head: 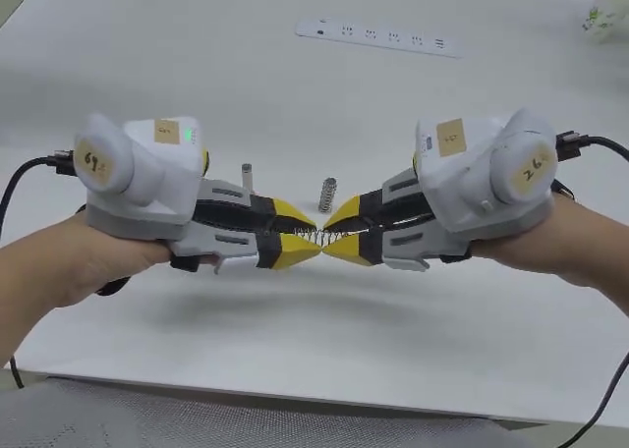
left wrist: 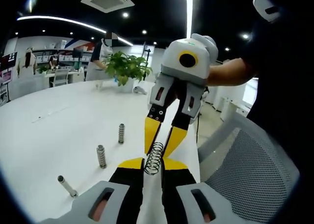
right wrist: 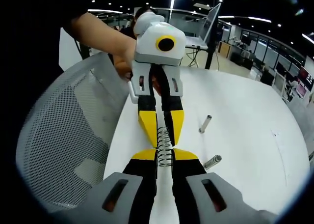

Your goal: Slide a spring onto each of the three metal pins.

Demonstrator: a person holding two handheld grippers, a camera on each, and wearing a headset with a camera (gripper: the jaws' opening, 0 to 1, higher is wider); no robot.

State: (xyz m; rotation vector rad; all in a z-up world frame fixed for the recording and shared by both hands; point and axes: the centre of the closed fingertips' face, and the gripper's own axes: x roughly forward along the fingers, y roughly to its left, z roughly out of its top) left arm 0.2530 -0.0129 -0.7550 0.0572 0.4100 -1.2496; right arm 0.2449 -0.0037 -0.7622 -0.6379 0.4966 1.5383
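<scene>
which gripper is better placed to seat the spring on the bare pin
Probably left: both hold the small coiled metal spring, but the bare grey metal pin stands nearer the left gripper than the right gripper.

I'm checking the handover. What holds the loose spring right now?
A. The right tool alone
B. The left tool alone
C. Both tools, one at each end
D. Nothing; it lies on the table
C: the spring spans tip to tip, with one end pinched in the left tool and the other in the right tool.
</scene>
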